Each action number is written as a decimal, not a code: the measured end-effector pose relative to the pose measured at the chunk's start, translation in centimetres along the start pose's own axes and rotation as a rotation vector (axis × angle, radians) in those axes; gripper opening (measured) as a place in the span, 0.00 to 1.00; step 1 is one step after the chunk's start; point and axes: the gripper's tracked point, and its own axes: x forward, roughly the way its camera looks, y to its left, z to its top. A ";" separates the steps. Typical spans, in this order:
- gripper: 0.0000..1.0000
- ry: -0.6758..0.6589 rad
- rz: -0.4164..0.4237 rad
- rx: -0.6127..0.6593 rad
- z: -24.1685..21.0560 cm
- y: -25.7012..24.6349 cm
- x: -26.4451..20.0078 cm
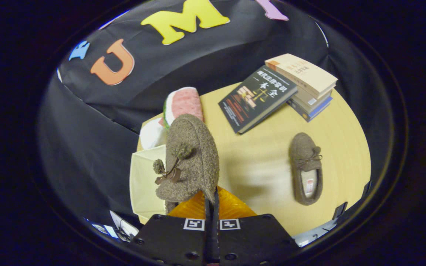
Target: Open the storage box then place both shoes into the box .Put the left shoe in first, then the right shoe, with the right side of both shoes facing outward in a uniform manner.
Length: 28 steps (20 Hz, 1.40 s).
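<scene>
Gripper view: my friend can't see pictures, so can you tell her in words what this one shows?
The gripper is shut on the rim of a fuzzy brown shoe, holding it up over a pale storage box. The other shoe lies flat on the wooden table, with books beyond it.

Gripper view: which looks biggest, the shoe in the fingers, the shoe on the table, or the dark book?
1. Held shoe, probably because it's nearest the camera.
2. Dark book.
3. Shoe on the table.
The fingers pinch the held shoe's rim.
</scene>
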 end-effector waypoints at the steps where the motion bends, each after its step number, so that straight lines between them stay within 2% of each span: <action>1: 0.01 -0.004 0.015 -0.016 -0.1 2.1 0.1; 5: 0.01 0.022 0.029 -0.052 -2.0 9.5 3.2; 11: 0.01 0.105 -0.011 -0.032 -6.0 15.4 11.6; 14: 0.01 0.133 -0.077 -0.052 -8.2 15.6 15.3; 17: 0.01 0.182 -0.116 0.003 -10.3 15.8 19.0; 23: 0.03 0.243 -0.195 -0.024 -10.8 14.3 24.0; 25: 0.11 0.250 -0.179 -0.061 -10.8 14.8 24.2; 27: 0.22 0.269 -0.158 -0.032 -11.1 15.0 23.7; 28: 0.32 0.280 -0.141 -0.031 -11.1 15.3 23.0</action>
